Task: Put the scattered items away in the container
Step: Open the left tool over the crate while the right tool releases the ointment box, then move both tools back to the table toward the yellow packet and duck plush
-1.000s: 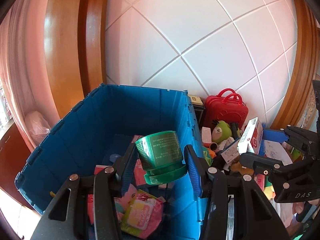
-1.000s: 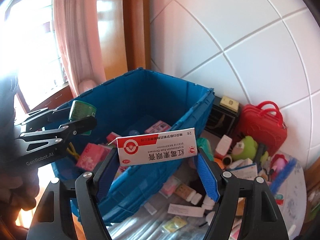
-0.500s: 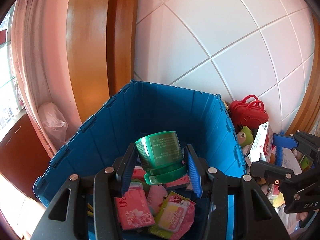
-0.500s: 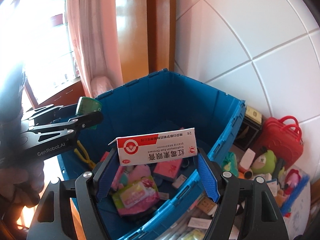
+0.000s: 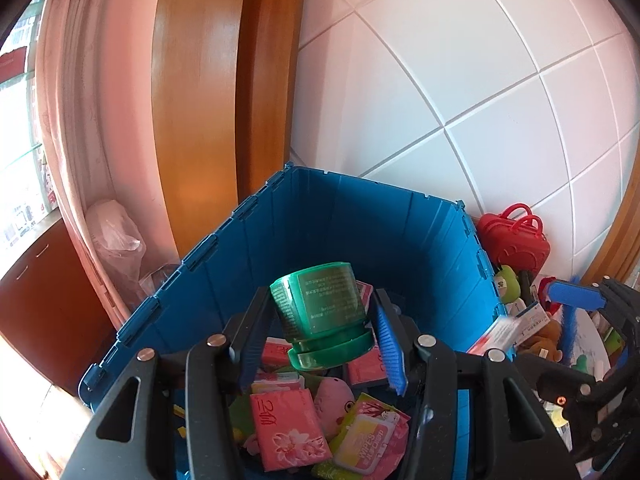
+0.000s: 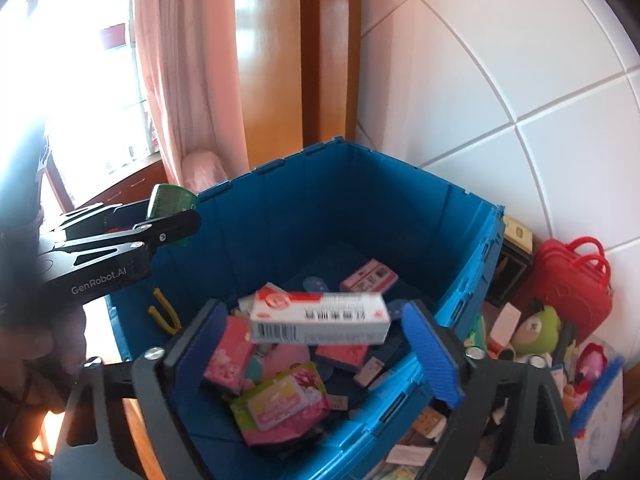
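While jaws open, box (image 6: 320, 316) between gripper (image 6: 316, 344)

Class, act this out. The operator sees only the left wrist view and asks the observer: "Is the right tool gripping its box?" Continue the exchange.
Observer: No. The right tool has its jaws opening, and the red and white box is clear of both pads.
Operator: Is it over the container?
Observer: Yes, it is above the blue crate, over a wipes pack.
Operator: Is anything hidden behind the crate?
Observer: A dark box with a gold top stands beside the red case.
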The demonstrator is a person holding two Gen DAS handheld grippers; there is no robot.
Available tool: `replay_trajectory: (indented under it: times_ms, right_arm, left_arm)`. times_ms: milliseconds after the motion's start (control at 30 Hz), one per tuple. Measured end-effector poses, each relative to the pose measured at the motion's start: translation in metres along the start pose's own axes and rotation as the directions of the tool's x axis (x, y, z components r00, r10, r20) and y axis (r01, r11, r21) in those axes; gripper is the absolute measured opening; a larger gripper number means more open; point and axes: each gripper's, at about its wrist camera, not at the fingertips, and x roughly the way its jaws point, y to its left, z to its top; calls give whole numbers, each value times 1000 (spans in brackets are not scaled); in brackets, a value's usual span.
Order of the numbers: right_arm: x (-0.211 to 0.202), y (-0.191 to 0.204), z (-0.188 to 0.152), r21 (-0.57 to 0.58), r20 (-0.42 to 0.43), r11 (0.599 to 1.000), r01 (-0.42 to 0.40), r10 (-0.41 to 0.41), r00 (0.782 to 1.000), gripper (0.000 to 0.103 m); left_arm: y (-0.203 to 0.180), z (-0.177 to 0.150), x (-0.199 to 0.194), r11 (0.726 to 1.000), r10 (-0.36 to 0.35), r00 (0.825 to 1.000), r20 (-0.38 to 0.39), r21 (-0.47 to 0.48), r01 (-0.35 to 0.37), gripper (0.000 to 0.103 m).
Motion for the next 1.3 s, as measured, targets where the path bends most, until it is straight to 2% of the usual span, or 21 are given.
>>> replay_trajectory:
  times_ms: [67, 367, 600, 933, 1100, 1300]
  right_arm:
    - [0, 2, 0, -5, 6, 1000, 4, -4, 1000, 101]
    - [-1, -3, -1, 15, 6, 1000, 13, -13, 1000, 101]
    - [-15, -18, -19, 67, 7, 996, 52, -52, 999, 101]
    - [-63, -82, -75, 219, -12, 960, 173, -174, 985, 101]
    - [-97, -123, -111, 296, -29, 925, 239, -241, 970, 101]
    - [-133, -171, -154, 369, -63, 878, 305, -304, 951, 101]
  left_arm:
    - [3, 1, -2, 1000, 20, 1000, 15, -11, -20, 85]
    - [2, 0, -1, 1000, 9, 1000, 17, -13, -8, 85]
    - [-19, -5, 2, 999, -55, 998, -5, 1, 55, 85]
    - [-102, -22, -6, 978, -174, 984, -40, 110, 178, 85]
    - [-152, -31, -19, 957, -225, 973, -48, 178, 230, 85]
    - [-218, -49, -21, 924, -282, 954, -99, 241, 298, 85]
